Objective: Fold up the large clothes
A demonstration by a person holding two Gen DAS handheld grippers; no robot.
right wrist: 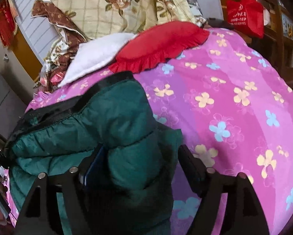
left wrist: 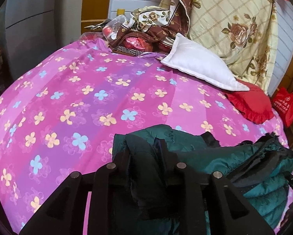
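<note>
A pink bedspread (left wrist: 87, 101) with yellow and blue flowers fills most of both views. In the left wrist view a white pillow (left wrist: 197, 62) lies at upper right of centre, overlapping a red frilled cushion (left wrist: 250, 103) just below and right of it. Behind them a cream quilt (left wrist: 234, 19) with rose print stands bunched against the wall, and a brown patterned cloth (left wrist: 177, 5) drapes down to a heap of bags and wrappers (left wrist: 127, 33) at top centre. A red bag (left wrist: 287, 105) sits at the right edge; it carries white writing, too small to read.

The green jacket (left wrist: 195, 152) lies crumpled on the bedspread at lower centre and lower right of this view. The left gripper (left wrist: 144, 156) is closed on a dark fold of the jacket, the cloth pinched between its fingers and hanging down behind them.

In the right wrist view the jacket (right wrist: 111, 121) rises from the lower left to the centre, black lining showing along its upper edge. The right gripper (right wrist: 138, 156) has its fingers spread apart with a thick puffed fold of jacket filling the gap; whether they press on it I cannot tell. The cushion (right wrist: 158, 45) and pillow (right wrist: 95, 54) lie just beyond the jacket, the quilt (right wrist: 111, 5) above them, and the red bag (right wrist: 244, 13) hangs at upper right, its print illegible.
</note>
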